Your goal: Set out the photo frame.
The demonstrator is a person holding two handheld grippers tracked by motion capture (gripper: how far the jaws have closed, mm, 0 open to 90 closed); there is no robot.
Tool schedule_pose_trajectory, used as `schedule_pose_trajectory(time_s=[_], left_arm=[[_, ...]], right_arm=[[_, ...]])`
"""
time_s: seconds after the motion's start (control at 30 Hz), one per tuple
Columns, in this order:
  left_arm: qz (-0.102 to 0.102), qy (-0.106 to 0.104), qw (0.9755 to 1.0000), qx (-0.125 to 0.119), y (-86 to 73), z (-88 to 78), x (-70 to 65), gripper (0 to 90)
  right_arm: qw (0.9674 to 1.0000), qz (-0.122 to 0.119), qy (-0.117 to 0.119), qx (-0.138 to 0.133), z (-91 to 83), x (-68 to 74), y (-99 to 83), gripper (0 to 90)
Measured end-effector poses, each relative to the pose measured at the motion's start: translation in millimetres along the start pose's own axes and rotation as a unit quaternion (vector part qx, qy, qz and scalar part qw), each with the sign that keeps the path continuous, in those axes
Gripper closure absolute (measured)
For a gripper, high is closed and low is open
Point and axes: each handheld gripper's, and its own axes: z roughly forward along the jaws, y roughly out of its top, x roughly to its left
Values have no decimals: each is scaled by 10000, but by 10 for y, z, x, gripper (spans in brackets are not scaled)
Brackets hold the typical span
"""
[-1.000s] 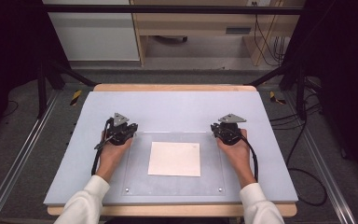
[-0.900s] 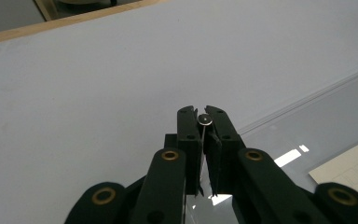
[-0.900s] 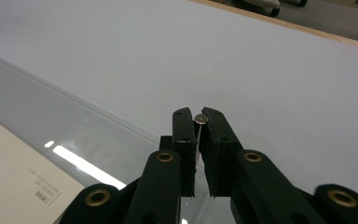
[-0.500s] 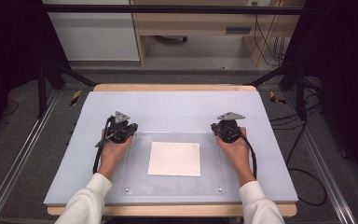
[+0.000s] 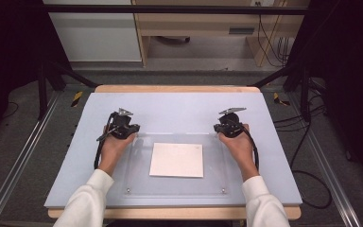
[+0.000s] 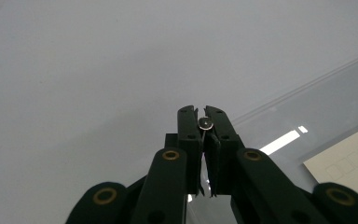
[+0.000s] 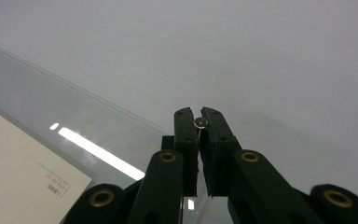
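Clear acrylic sheet [image 5: 137,182] lies flat at lower centre of high view, long axis left-right, white paper [image 5: 177,160] under its middle. Left gripper [image 5: 127,127] sits at sheet's upper left corner, right gripper [image 5: 223,127] at upper right corner. Both claws closed tight, apparently pinching sheet's corners beside small screws; contact hard to confirm.

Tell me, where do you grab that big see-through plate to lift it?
Probably by its two far corners at once, coming in low from the sides. The clear plate lies flat and thin on the table, so only its edges offer a pinch.
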Motion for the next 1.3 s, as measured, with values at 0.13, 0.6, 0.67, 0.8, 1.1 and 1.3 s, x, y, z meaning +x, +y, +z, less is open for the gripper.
schedule_pose_trajectory(time_s=[0.13, 0.6, 0.67, 0.8, 1.1, 1.3], left_arm=[[-49, -80, 9997, 221, 72, 23, 36, 849], [-205, -74, 9982, 555, 155, 37, 28, 849], [-186, -79, 9980, 605, 167, 38, 36, 849], [-197, -93, 9977, 641, 176, 42, 39, 849], [-239, -118, 9964, 806, 222, 57, 52, 849], [-258, -120, 9959, 862, 238, 67, 65, 849]], right_arm=[[9995, 167, 120, 240, 26, -42, 72, 856], [9990, 208, 307, 265, 16, -81, 70, 835], [9991, 194, 290, 235, 15, -77, 64, 818], [9999, 64, 114, 12, -50, -90, 10, 684], [9956, -479, -276, -753, -687, 11, -384, 375], [9926, -603, -455, -949, -1018, 48, -721, 154]])
